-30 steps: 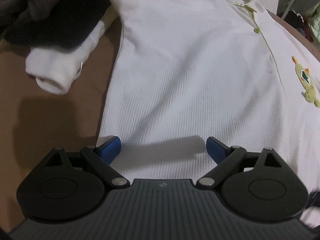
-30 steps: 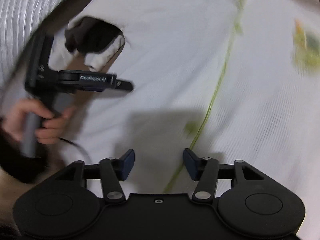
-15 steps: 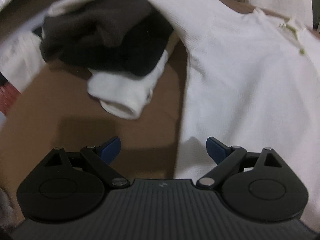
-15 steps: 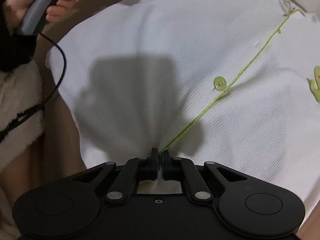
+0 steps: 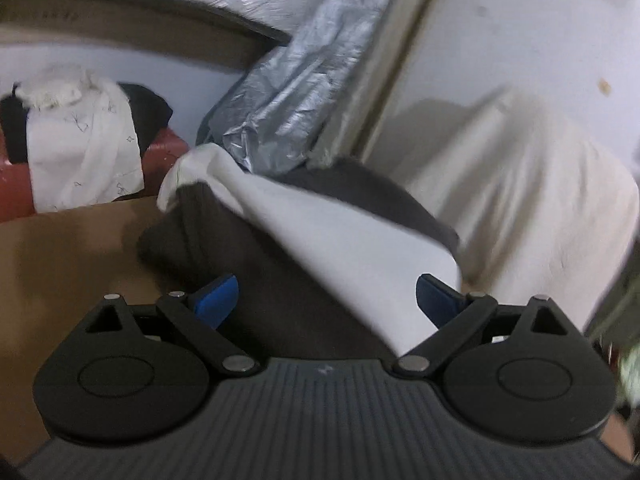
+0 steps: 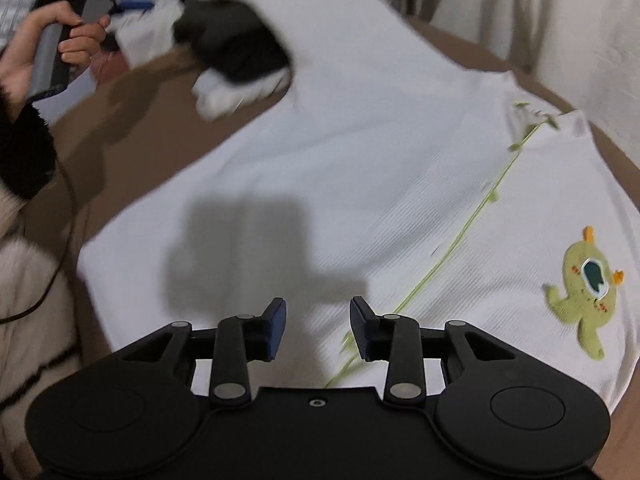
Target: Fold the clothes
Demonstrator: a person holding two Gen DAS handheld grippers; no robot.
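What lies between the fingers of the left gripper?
In the left wrist view, a white sleeve draped over a dark garment lies between the open left gripper's fingers; neither pad presses it.

Lived-in home room, likely bedroom or laundry corner. Brown table (image 5: 60, 248) strewn with clothes: white shirt (image 6: 360, 184), dark garment (image 5: 248, 280). Behind table, cloth-draped red seat (image 5: 168, 146) with more clothes heaped on it. Beside that, crumpled silver cover (image 5: 288, 92) leaning on plain wall (image 5: 500, 32). Cream sheet (image 5: 520, 184) draped at table's far edge.
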